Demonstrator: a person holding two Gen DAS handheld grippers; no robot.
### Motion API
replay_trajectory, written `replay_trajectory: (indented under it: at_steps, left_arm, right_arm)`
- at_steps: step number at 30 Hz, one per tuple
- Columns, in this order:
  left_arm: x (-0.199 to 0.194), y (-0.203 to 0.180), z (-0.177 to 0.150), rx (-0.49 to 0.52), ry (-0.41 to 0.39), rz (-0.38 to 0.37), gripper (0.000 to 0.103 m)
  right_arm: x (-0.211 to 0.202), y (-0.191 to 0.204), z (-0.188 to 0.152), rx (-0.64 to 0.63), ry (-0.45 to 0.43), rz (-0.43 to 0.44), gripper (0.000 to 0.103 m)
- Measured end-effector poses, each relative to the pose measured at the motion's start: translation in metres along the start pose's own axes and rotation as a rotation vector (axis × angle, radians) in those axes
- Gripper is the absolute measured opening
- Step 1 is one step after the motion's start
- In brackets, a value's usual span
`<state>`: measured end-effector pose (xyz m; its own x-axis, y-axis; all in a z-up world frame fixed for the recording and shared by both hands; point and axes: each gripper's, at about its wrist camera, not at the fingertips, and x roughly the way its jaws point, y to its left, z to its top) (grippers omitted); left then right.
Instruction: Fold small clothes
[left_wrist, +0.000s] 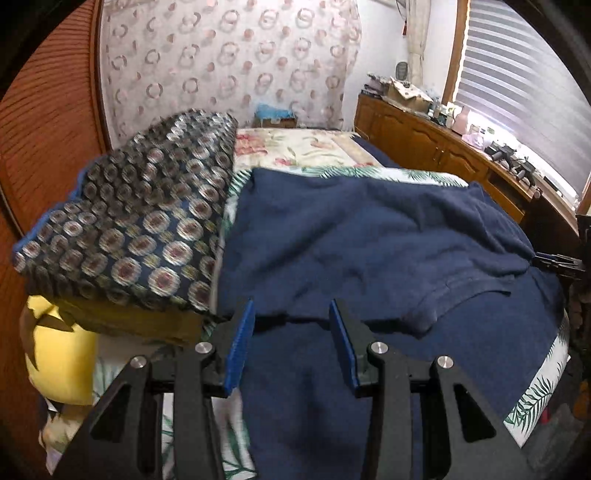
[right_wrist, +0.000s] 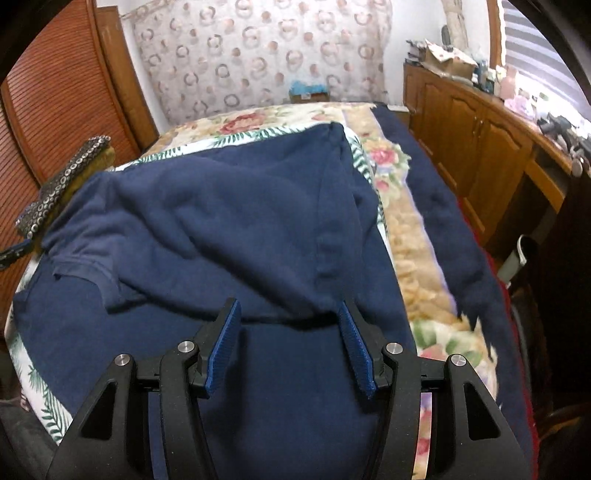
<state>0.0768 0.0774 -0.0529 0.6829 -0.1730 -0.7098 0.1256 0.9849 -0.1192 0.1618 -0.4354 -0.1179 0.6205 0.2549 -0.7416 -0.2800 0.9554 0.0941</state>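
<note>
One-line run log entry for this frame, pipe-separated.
stage: mid-fold | navy shirt partly folded on bed | left gripper open, over near fold edge | right gripper open, over near fold edge | nothing held

Left wrist view: camera sits just behind the left gripper (left_wrist: 291, 314), low over the near edge of the bed (left_wrist: 325, 147), facing 12 o'clock toward the patterned curtain (left_wrist: 229, 59). Own fingers fill the frame at 6 o'clock. Pillow (left_wrist: 140, 218) close at 9 to 10 o'clock; cabinet (left_wrist: 424, 140) and window (left_wrist: 524, 85) at 2 o'clock.

Right wrist view: camera just behind the right gripper (right_wrist: 288, 317), same low height, also facing 12 o'clock. Cabinet (right_wrist: 476, 133) at 1 to 2 o'clock, pillow (right_wrist: 62, 181) small at 9 o'clock.

Shared: navy shirt (left_wrist: 369, 229) (right_wrist: 221, 206), bed (right_wrist: 399, 229), curtain (right_wrist: 258, 51). Each view catches a black-and-blue tip at its side edge, at 3 o'clock in the left view and 9 o'clock in the right.
</note>
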Motion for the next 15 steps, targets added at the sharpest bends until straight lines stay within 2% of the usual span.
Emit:
replay_trajectory:
  at_steps: [8, 15]
  left_arm:
    - [0.018, -0.009, -0.004, -0.008, 0.049, -0.004, 0.04]
    - [0.028, -0.007, -0.005, -0.048, 0.063, -0.012, 0.04]
  right_arm:
    - [0.011, 0.005, 0.005, 0.01, -0.007, 0.013, 0.056]
    - [0.019, 0.012, 0.009, -0.011, -0.021, -0.015, 0.057]
